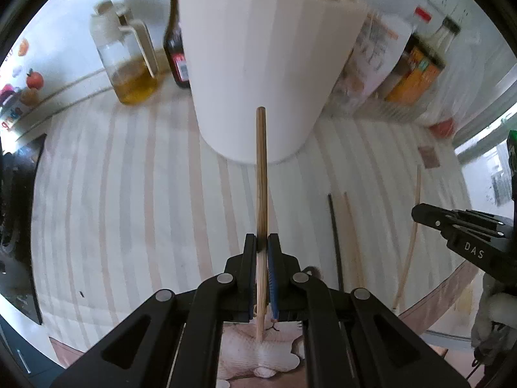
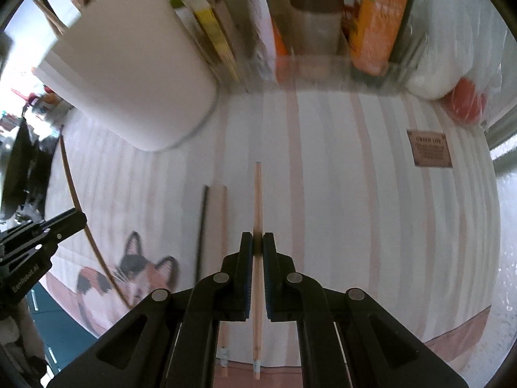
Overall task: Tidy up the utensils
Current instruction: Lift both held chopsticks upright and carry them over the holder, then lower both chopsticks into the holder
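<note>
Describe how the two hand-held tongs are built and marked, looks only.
Both the left tongs and right tongs are matte black, with angular linkage arms joined by round silver pivot pins, triangular cut-outs, and blue pads inside the fingers. Seen from the side, each carries white lettering.

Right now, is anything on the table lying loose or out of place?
Yes. Three chopsticks lie loose on the striped cloth instead of standing in the white holder: a black one, a pale one beside it, and a third further right. Each hand-held gripper, left and right, already grips one chopstick.
</note>
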The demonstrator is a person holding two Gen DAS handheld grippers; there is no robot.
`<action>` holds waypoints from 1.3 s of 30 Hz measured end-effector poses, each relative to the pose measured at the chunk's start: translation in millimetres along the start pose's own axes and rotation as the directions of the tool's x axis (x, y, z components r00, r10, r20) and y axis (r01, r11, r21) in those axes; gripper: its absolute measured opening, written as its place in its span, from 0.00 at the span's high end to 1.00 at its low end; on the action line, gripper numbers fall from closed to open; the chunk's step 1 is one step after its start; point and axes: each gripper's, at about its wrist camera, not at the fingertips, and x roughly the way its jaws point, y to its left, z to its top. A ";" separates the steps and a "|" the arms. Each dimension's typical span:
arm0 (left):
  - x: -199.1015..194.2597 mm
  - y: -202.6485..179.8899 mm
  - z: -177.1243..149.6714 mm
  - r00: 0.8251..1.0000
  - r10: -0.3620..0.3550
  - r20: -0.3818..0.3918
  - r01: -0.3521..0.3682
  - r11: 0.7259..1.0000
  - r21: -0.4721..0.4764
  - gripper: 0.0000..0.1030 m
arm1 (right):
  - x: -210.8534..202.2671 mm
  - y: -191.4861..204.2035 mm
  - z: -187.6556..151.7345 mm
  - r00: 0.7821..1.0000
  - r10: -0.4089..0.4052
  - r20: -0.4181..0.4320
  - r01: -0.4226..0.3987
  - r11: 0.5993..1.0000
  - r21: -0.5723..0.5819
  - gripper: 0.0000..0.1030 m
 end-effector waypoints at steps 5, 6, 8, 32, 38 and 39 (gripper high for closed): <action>-25.6 1.7 10.6 0.997 -0.003 0.077 0.004 1.000 -0.011 0.96 | -11.4 11.6 1.9 0.998 0.025 0.059 -0.024 1.000 -0.018 0.94; -29.1 -1.4 10.2 0.996 -0.002 0.091 0.003 1.000 -0.012 0.96 | -17.3 14.8 4.2 0.997 0.033 0.073 -0.031 0.999 -0.024 0.94; -39.8 -0.8 13.4 0.993 -0.003 0.115 0.004 1.000 -0.008 0.96 | -18.3 22.4 5.2 0.994 0.038 0.098 -0.036 0.999 -0.025 0.94; -150.1 5.0 43.2 0.935 -0.033 0.352 0.037 0.999 -0.003 0.96 | -136.3 59.8 41.7 0.889 0.178 0.422 -0.168 0.984 -0.060 0.94; -187.1 4.3 58.1 0.905 -0.030 0.425 0.031 1.000 0.005 0.96 | -184.4 74.0 54.4 0.823 0.219 0.524 -0.195 0.976 -0.101 0.94; -192.1 3.9 60.1 0.900 -0.027 0.436 0.026 1.000 0.009 0.96 | -191.4 76.2 56.2 0.812 0.223 0.539 -0.197 0.975 -0.106 0.94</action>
